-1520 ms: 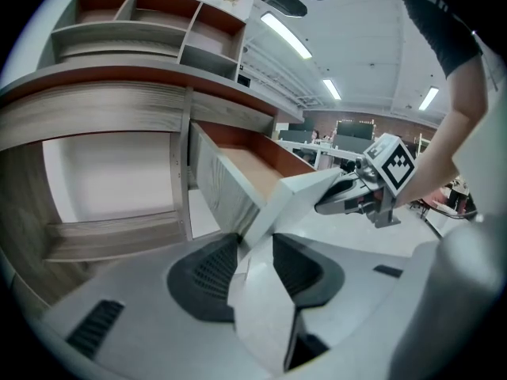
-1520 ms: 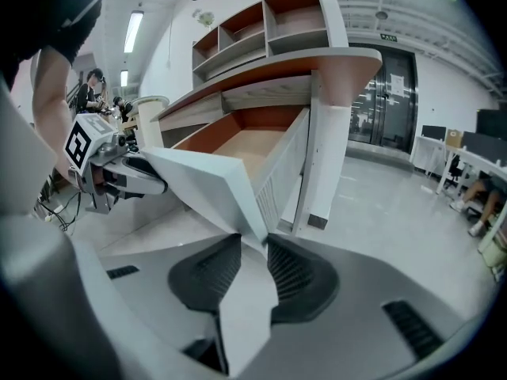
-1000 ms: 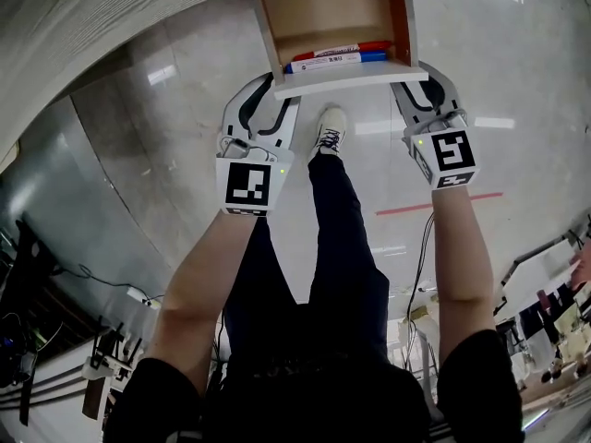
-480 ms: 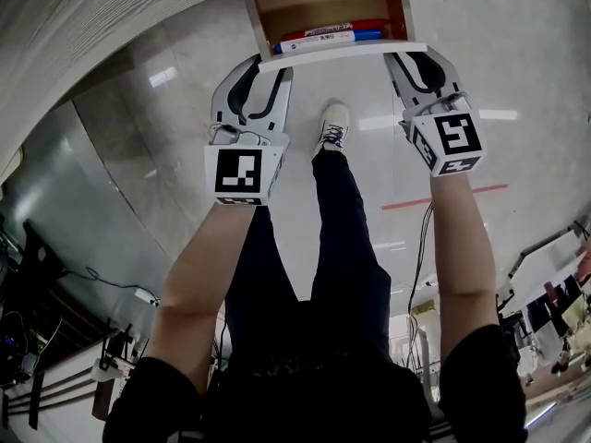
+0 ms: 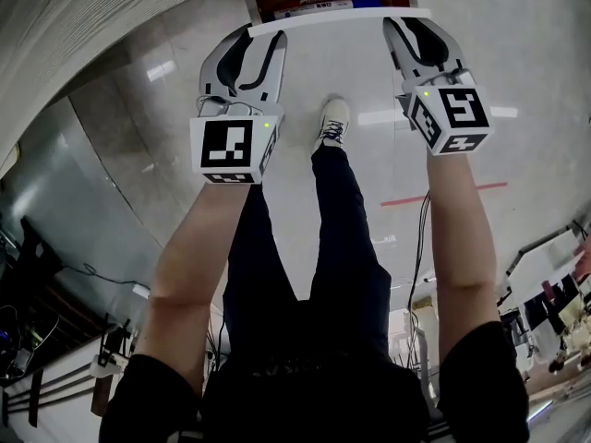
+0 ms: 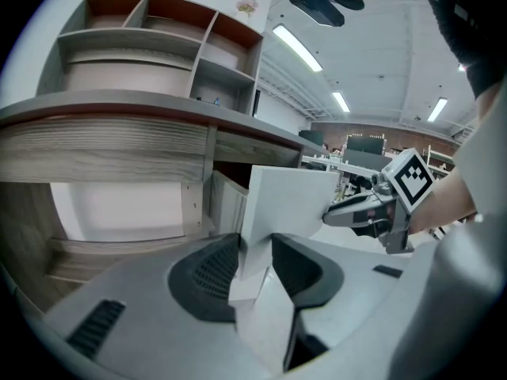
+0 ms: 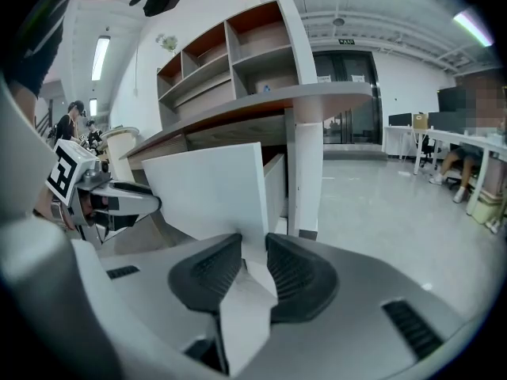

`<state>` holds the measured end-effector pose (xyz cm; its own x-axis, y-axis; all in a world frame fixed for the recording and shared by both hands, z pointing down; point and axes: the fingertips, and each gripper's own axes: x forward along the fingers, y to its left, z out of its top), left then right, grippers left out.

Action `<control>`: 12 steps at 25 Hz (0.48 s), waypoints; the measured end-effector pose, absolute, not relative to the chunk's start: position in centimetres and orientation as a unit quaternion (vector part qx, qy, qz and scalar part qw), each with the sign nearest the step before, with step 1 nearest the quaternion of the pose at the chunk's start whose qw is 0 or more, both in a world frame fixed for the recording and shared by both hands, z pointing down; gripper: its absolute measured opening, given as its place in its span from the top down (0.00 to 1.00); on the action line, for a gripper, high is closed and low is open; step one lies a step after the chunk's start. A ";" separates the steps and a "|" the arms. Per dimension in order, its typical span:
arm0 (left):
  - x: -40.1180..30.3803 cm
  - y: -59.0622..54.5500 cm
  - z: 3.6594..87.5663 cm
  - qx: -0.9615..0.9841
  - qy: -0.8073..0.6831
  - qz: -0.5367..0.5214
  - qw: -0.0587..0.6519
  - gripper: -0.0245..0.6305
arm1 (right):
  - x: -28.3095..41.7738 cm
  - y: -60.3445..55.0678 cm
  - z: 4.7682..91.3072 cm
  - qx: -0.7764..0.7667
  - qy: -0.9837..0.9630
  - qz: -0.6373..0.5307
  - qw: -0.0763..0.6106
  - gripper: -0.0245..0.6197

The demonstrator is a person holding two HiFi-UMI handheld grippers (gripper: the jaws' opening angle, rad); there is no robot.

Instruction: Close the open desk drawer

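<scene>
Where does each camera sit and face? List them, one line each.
Head view: on the person's head, steeply down at the white flat drawer front, left gripper, right gripper; forearms, legs show.
Left gripper view: on left gripper, along its jaws clamping that front; right gripper beyond.
Right gripper view: on right gripper, same, left gripper beyond.
Shared: the drawer front.

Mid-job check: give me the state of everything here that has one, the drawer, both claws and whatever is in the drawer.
desk drawer: part open, only a narrow strip of its inside shows.
left claw: closed on the desk drawer's white front, at its left end.
right claw: closed on the same front, at its right end.
markers: lying inside the desk drawer.
</scene>
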<state>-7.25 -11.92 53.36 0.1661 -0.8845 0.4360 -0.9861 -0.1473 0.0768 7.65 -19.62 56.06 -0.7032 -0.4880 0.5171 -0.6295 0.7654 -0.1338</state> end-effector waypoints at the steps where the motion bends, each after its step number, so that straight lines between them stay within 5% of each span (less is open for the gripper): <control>1: -7.4 -12.1 53.4 0.743 -0.630 0.145 0.174 0.74 | 7.5 -19.8 56.1 0.309 -0.910 0.154 0.231 0.78; 12: -8.5 -15.1 52.5 0.734 -0.642 0.139 0.171 0.74 | 6.4 -23.0 55.2 0.334 -0.903 0.177 0.204 0.78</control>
